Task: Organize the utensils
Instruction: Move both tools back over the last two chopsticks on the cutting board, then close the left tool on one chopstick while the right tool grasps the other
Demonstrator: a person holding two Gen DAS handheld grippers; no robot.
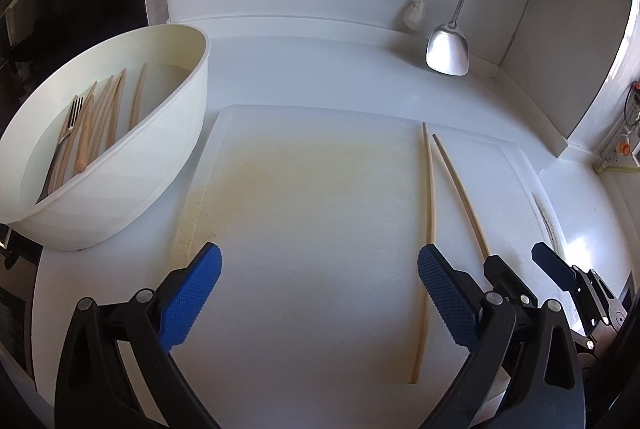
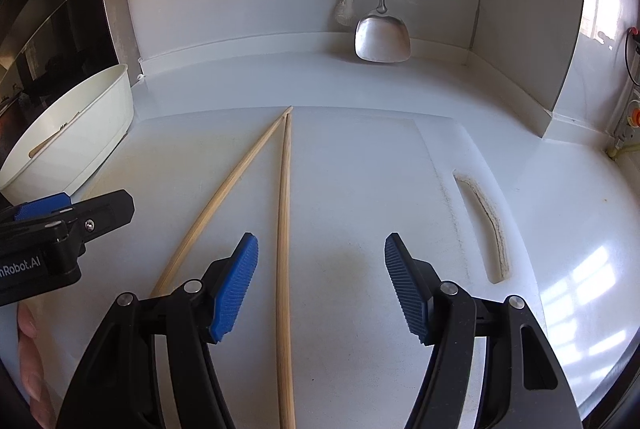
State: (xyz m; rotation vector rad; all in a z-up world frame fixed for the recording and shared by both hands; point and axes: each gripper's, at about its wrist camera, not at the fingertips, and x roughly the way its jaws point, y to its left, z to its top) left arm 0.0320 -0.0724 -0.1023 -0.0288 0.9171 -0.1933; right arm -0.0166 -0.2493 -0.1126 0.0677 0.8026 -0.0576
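Left wrist view: left gripper [image 1: 319, 271] jaws spread wide, nothing between them, hovering over the white cutting board [image 1: 320, 189] on the counter [image 1: 304, 65]. Two wooden chopsticks [image 1: 430, 205] lie on the board's right side, tips near each other at the far end, splaying apart toward the camera; the nearer one runs just beside the left gripper's right finger. Cream oval tub [image 1: 120, 165] sits just left of the board, holding more chopsticks [image 1: 108, 117] and a fork [image 1: 72, 119]. Steel spatula [image 1: 448, 49] hangs at the back wall, white brush [image 1: 414, 15] beside it. Right gripper [image 1: 516, 265] is visible at the lower right edge. Right wrist view: right gripper [image 2: 321, 279] jaws released, empty, above the board [image 2: 360, 157]. One chopstick [image 2: 285, 229] runs between the jaws, closer to the left finger, not touched; the other [image 2: 224, 193] angles off to the left. Left gripper [image 2: 60, 213] enters from the left edge, tub [image 2: 80, 141] behind it. Spatula [image 2: 383, 39] at the back.
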